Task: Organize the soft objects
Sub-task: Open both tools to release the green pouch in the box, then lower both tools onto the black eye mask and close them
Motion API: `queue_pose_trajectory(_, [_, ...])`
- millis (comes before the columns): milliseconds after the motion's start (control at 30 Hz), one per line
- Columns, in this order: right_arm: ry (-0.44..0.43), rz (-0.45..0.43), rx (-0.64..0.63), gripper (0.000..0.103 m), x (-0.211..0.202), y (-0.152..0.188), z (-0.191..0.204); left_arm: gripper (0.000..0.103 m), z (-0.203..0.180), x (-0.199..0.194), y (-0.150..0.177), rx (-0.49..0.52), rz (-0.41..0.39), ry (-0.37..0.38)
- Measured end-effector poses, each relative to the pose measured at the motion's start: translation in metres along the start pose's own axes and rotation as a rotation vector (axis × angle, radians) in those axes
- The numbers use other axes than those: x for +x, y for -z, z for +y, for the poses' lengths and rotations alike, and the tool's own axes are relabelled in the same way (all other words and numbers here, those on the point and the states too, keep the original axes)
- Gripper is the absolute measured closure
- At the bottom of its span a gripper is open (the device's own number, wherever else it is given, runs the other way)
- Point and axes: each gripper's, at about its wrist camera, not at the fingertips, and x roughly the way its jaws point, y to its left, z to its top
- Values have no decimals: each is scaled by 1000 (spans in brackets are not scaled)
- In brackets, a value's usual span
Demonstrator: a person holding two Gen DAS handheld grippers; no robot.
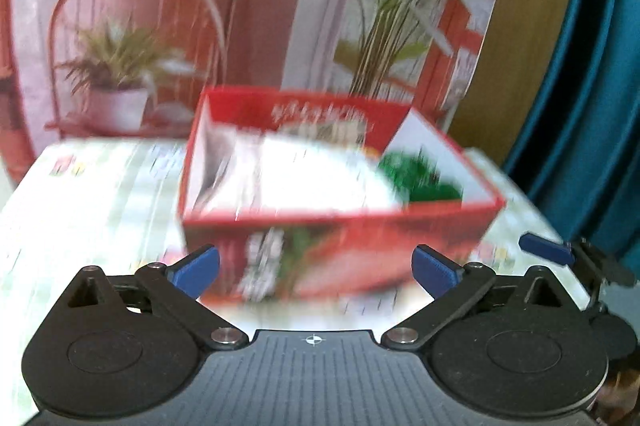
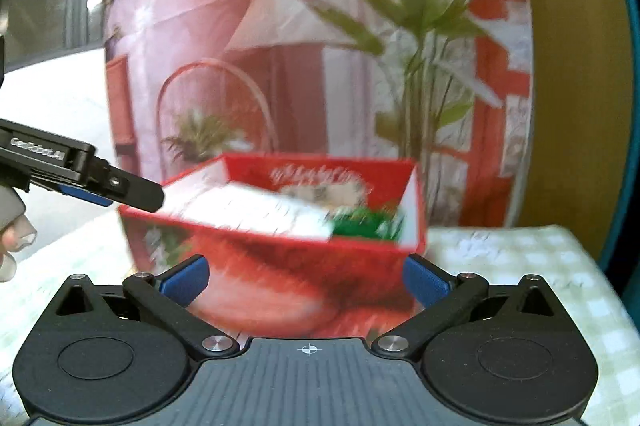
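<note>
Sitting on a counter (image 2: 520, 258) covered with a pale green checked cloth, a red box (image 1: 340, 238) with printed sides holds the soft things: a white folded item (image 1: 320, 178) fills most of the inside, and a green fuzzy item (image 1: 420, 178) lies in the right-hand corner, beside the white one. Motion blur hides finer detail of both. The left gripper (image 1: 316, 266) points toward the near wall of the box with its blue-padded jaws spread wide and nothing between them. The right gripper (image 2: 306, 278) faces the same box from a little further right, its jaws also spread wide and empty, the box's red wall showing in the gap without touching the pads. In the right wrist view the left gripper reaches in from the left edge, near the box's left rim, with part of a person's hand (image 2: 14, 238) behind it. A printed backdrop (image 2: 280, 26) of a pink room with plants hangs behind the counter, and teal fabric (image 1: 592, 66) shows at the far right.
</note>
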Motion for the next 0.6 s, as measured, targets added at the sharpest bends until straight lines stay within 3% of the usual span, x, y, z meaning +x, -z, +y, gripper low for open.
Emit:
queue_pose_trajectory(300, [-58,178,-116,1,-6,54,38,1,12,-4,69,-82,167,-48])
queue_pose_trajectory(467, [-42,228,-206,5,-4,70,59,6,23,-9,89,-149,240,-59])
queue_pose_trajectory(600, [-36,247,-190,7,-5,74,62,11,27,-15,99,-172,271,-60])
